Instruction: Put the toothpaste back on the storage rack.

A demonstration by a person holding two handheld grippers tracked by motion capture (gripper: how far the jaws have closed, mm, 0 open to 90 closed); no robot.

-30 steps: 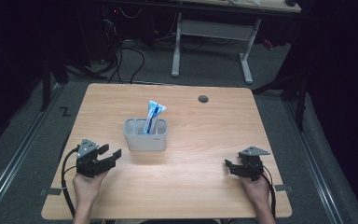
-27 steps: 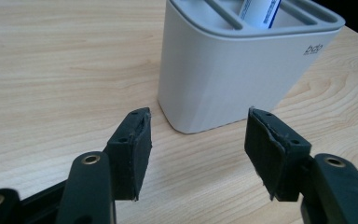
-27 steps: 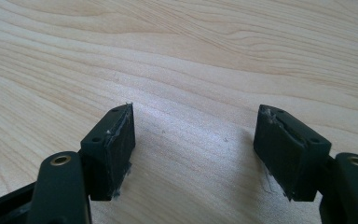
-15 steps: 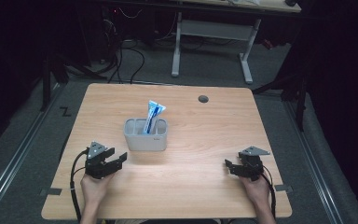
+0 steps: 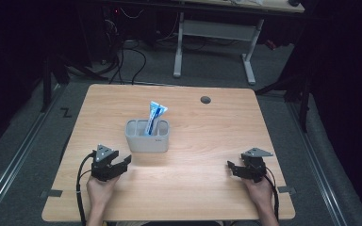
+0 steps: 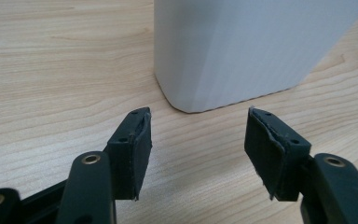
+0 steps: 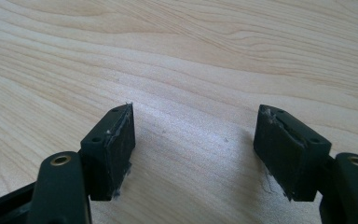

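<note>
Wood grain runs pale and smooth under both tools, a bare table [image 5: 193, 188] lit from above. Nearest in, the left gripper [image 5: 118, 165] sits low over the boards with its jaws spread and nothing between them; in the left gripper view the left gripper [image 6: 198, 133] has two black pads standing well apart. Just ahead of those jaws, close but not touching, stands the grey holder [image 6: 256, 51], its rounded corner planted flat on the wood. From the high view the holder [image 5: 147, 141] sits near the table's middle, ahead and to the right of the left tool, with a blue and white toothpaste tube [image 5: 155, 117] leaning upright inside one compartment.

Over on the other side, the right gripper [image 5: 239, 168] rests low as well, jaws released and empty, well apart from the holder; the right gripper view has the right gripper [image 7: 196, 140] looking at plain wood.

My read: that holder looks like light, stiff plastic with smooth, slick walls, so it could skid or tip if nudged at the base. The jaws look too narrow for its body; a wall at the rim seems the better bite. The tube looks soft and squeezable, best pinched at its flat top end.

Farther off, a small dark grommet [image 5: 205, 100] marks the table's far edge, then grey carpet, trailing cables and a white desk frame [image 5: 217, 42] in a dim room.
</note>
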